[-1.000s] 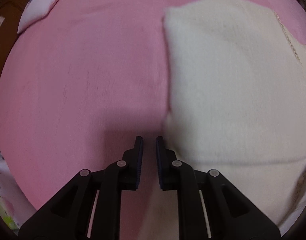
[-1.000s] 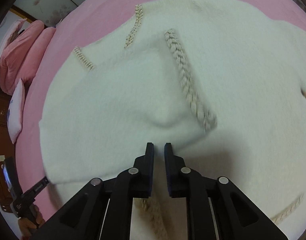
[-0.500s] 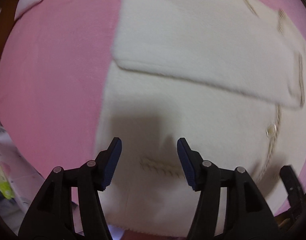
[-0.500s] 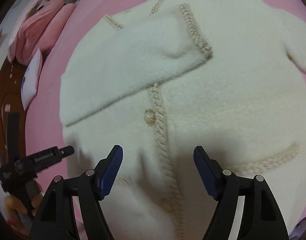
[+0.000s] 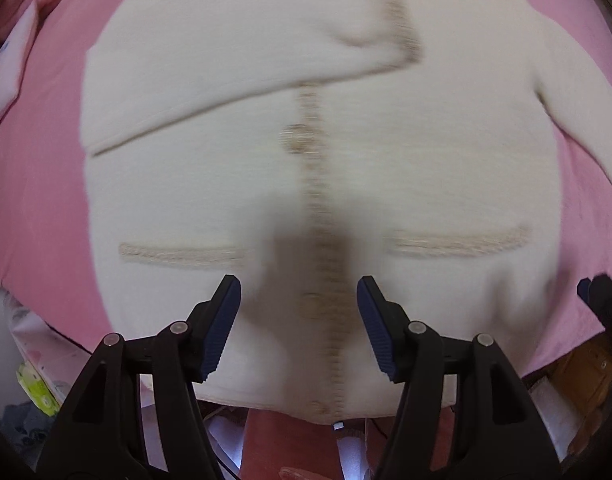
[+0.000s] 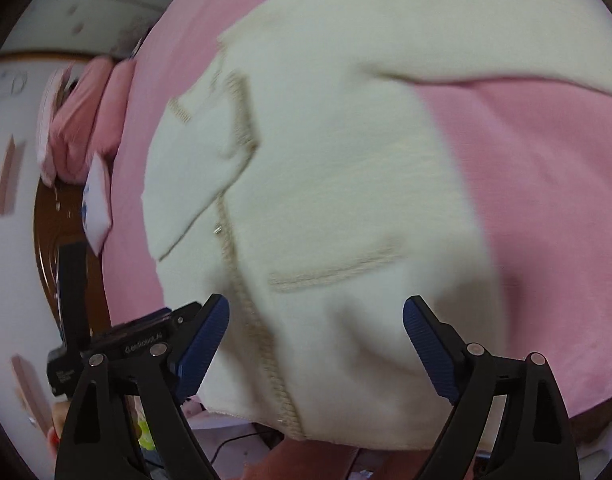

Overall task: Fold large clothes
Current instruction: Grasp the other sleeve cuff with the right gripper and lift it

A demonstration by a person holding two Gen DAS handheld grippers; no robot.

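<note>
A cream fuzzy cardigan (image 5: 234,184) with beige braided trim, buttons and two pocket bands lies front-up on a pink bed (image 5: 38,184). Its left sleeve is folded across the chest; the right sleeve (image 5: 577,112) lies out to the right. My left gripper (image 5: 298,316) is open and empty, above the hem at the button placket. My right gripper (image 6: 315,344) is open wide and empty, above the cardigan's (image 6: 345,184) lower right part near the pocket band (image 6: 333,266). The left gripper's body (image 6: 118,340) shows at the right wrist view's lower left.
Pink pillows (image 6: 86,120) and a white cushion (image 6: 98,204) lie at the bed's far left. A wooden bed frame (image 6: 50,240) runs along the left side. The bed's near edge is just below the hem, with floor clutter (image 5: 38,388) beneath.
Both grippers went from shut to open and pulled back toward the hem. The left sleeve now lies folded across the chest. The right wrist view has swung right.
</note>
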